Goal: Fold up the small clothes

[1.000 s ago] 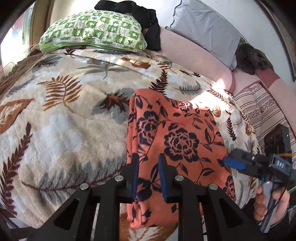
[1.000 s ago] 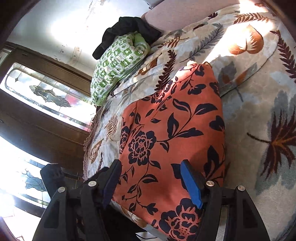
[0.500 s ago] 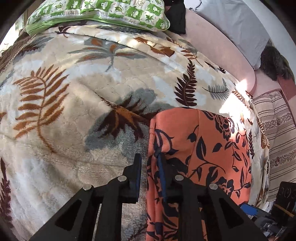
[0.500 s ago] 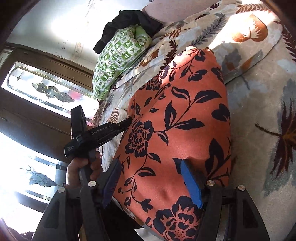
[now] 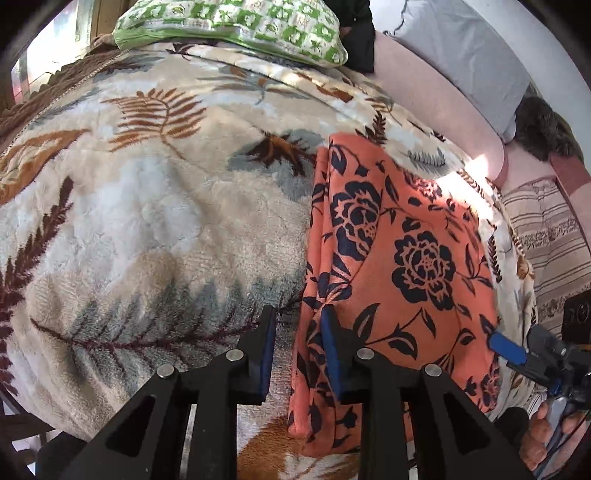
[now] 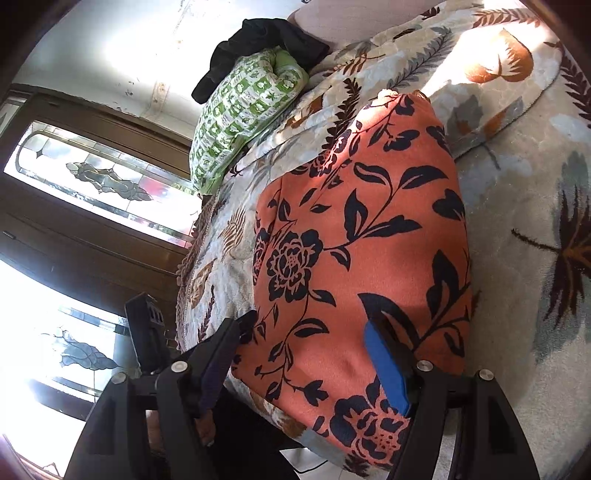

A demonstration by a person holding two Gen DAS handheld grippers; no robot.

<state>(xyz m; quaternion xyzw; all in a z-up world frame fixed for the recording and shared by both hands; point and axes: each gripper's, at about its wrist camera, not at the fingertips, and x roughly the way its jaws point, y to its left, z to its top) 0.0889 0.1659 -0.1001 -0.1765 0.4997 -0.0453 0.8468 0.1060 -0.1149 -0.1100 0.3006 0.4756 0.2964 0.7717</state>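
An orange garment with dark navy flowers (image 5: 399, 266) lies folded flat on the leaf-patterned blanket (image 5: 147, 221); it also shows in the right wrist view (image 6: 354, 251). My left gripper (image 5: 297, 349) is open, its jaws straddling the garment's near left edge without pinching it. My right gripper (image 6: 306, 365) is open wide, its jaws spanning the garment's near end; it shows at the right of the left wrist view (image 5: 517, 354). The left gripper's body shows in the right wrist view (image 6: 147, 332).
A green-and-white patterned pillow (image 5: 236, 29) and a dark garment (image 6: 258, 40) lie at the head of the bed. A grey pillow (image 5: 461, 55) leans on the pink headboard. A striped cloth (image 5: 546, 236) lies at the right. A stained-glass window (image 6: 96, 177) is beside the bed.
My left gripper has pulled back toward the bed's near edge and opened wider along the garment's left edge. The right gripper stays open over the garment's near end.
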